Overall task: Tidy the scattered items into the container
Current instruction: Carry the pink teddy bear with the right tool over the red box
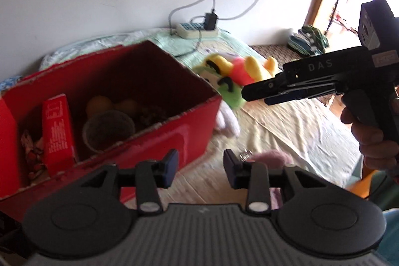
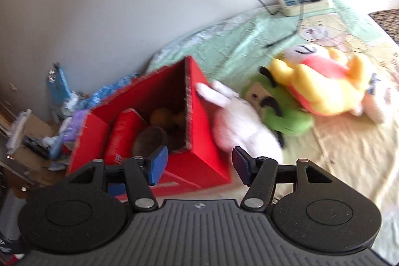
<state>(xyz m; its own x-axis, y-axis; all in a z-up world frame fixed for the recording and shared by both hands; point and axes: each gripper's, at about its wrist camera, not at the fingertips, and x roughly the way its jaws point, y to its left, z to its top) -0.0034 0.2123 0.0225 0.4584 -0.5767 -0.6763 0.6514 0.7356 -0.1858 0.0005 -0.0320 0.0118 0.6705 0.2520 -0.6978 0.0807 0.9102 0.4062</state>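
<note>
Nearest to us, our left gripper [image 1: 200, 167] stood with its jaws parted and nothing between them, hanging over the bedsheet [image 1: 286, 121] just beside the red box [image 1: 172, 136]; a pink soft thing [image 1: 270, 157] lay blurred just past its right finger, too unclear for us to name. Our right gripper [image 2: 199, 166] was likewise open and empty, poised above the near corner of the box, and in the left wrist view we saw it held by a hand [image 1: 371, 138]. Beyond it a white plush rabbit [image 2: 239, 126] leaned against the outside wall of the box, touching it, with a green plush toy [image 2: 281, 114] just beside it and a yellow plush toy [image 2: 324, 86] lying across that. Inside the box we already had a red carton [image 1: 58, 131], a dark cup [image 1: 108, 131] and some round yellowish things. We judged the plush toys light, soft and squashy, unlikely to slip or break, so a pinch on the rabbit's body or an ear should have held. Farther off, a power strip [image 2: 306, 3] lay on the sheet near the wall.
</note>
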